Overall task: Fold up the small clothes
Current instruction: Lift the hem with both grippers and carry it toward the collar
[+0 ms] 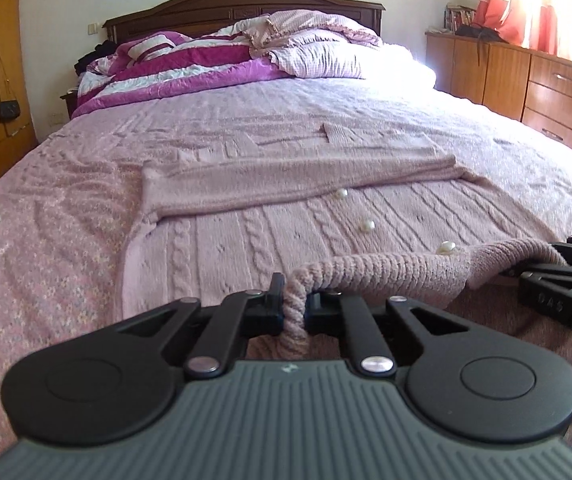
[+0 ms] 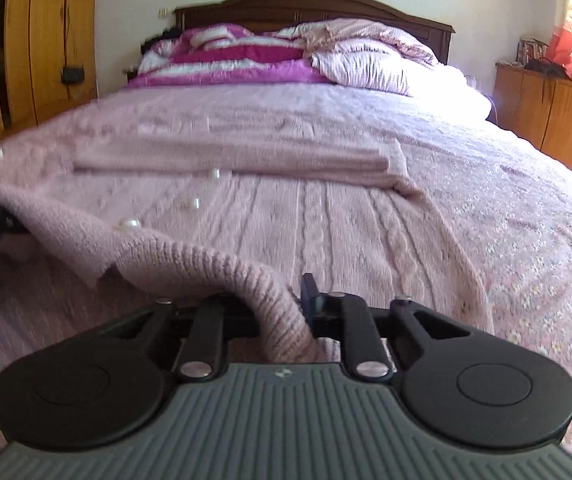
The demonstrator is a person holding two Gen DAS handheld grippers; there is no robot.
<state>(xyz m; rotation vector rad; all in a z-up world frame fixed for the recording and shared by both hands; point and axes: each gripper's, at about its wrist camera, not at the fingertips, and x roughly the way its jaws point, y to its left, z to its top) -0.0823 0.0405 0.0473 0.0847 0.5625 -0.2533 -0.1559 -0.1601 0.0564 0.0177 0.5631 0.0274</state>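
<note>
**Hem lift on bed: both tools engaged**

Bedroom setting, daylight from a curtained window at the right. A wide bed with a pink flowered bedspread (image 1: 46,264) carries the work; a dark wooden headboard (image 1: 242,4) stands at the far end, with a heap of magenta-and-white quilts and pale pillows (image 1: 246,52) below it. Orange-brown wardrobe doors (image 2: 26,40) line the left wall, and a wooden drawer unit (image 1: 525,76) the right.

The task item, a pale pink cable-knit cardigan with pearl buttons (image 1: 270,232), lies flat on the bedspread near the foot of the bed. Its sleeves appear already folded across the upper body. One pearl button (image 1: 367,225) sits at mid-front.

Left tool (image 1: 294,306): closed tight on the ribbed hem (image 1: 385,264), knit bunched between its fingers. Right tool (image 2: 282,312): closed on the same hem further along, fabric filling the gap. The hem is raised off the bed between them, sagging slightly.

Assessment: the step in hand appears to be carrying the hem up toward the folded sleeves. Recommended practice: raise both tools evenly, hold the hem taut enough to remove the sag, carry it straight toward the headboard, lay it square on the sleeve line, and release only once the fold lies flat. Uneven travel risks a skewed fold; the thick knit may slip if the grip loosens.
</note>
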